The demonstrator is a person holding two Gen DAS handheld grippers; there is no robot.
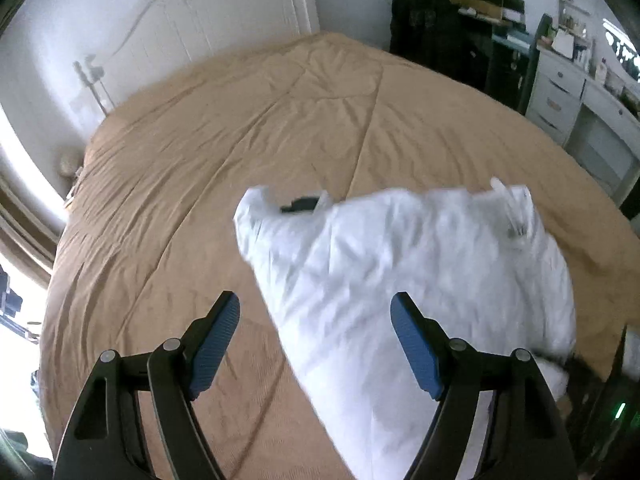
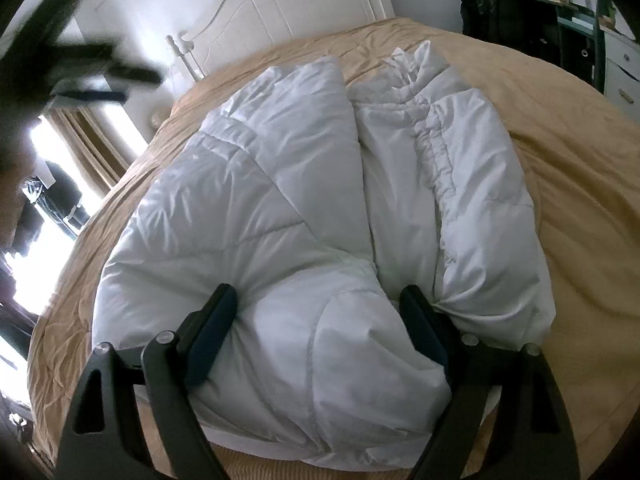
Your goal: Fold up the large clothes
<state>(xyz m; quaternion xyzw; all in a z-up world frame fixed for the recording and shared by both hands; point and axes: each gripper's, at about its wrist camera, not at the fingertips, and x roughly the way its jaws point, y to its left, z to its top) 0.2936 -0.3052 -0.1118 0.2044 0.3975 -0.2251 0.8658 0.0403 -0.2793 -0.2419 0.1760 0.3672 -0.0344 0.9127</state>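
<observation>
A: Where does the jacket lie?
B: White puffer jacket (image 2: 280,208) lies bunched on the tan bedspread (image 2: 580,184), collar end toward the white headboard (image 2: 280,8).
A: Right gripper (image 2: 316,320)?
B: Jaws wide, one finger on each side of the near fold, pads (image 2: 208,332) pressing into the padding: grasping the jacket.
A: Left gripper (image 1: 316,340)?
B: Above the bed, jaws apart, nothing between them; released. Blurred at upper left in the right wrist view.
</observation>
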